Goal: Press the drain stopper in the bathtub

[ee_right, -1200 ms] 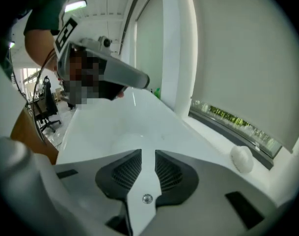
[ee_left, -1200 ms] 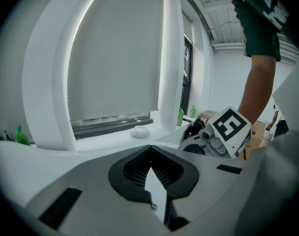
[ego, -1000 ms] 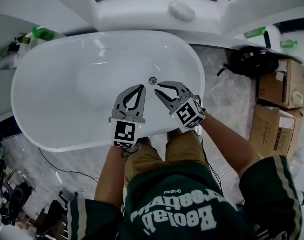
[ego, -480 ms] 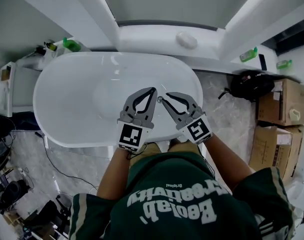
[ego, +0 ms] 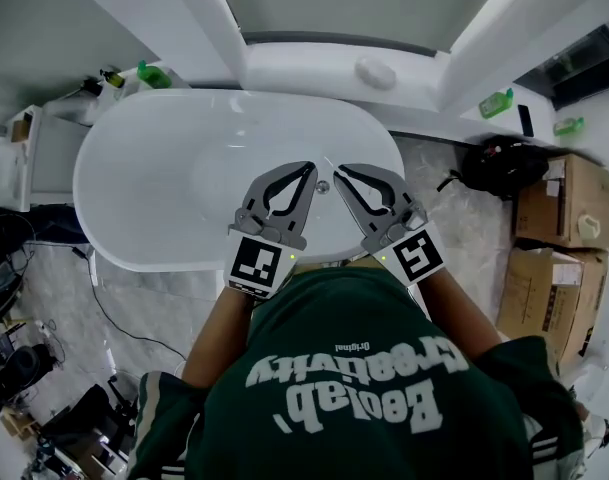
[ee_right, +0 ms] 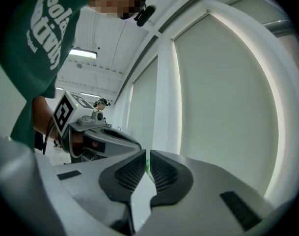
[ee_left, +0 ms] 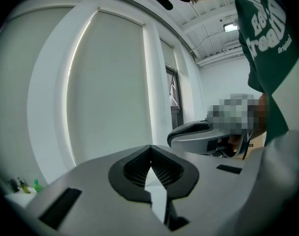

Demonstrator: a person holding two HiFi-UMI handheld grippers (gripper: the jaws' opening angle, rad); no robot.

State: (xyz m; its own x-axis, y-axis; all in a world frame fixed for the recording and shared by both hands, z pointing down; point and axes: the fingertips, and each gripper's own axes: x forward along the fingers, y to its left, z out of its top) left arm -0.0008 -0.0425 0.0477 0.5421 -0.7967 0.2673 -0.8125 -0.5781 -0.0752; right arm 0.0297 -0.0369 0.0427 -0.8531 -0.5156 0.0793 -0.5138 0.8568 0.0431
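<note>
- Hovering above the white bathtub [ego: 134, 198], the left gripper [ego: 306, 173] and the right gripper [ego: 344, 175] sat side by side, their tips angled toward each other.
- The left gripper's jaws were clenched tip to tip with nothing between them. The right gripper's jaws were pressed together too, leaving only a thin slit, and were also empty.
- The drain stopper [ego: 322, 185] lay on the tub floor between the two grippers, close by their tips and uncovered. Whether either tip touched it could not be told.
- Beyond the tips, a white oval object [ego: 376, 71] rested on the ledge. A green bottle [ego: 152, 73] stood well off to the left gripper's left.
- To the right gripper's right, a black bag [ego: 499, 168] and cardboard boxes [ego: 569, 198] sat on the marble floor [ego: 434, 183].
- The person's green shirt [ego: 354, 388] hid the tub's near rim behind the grippers.
</note>
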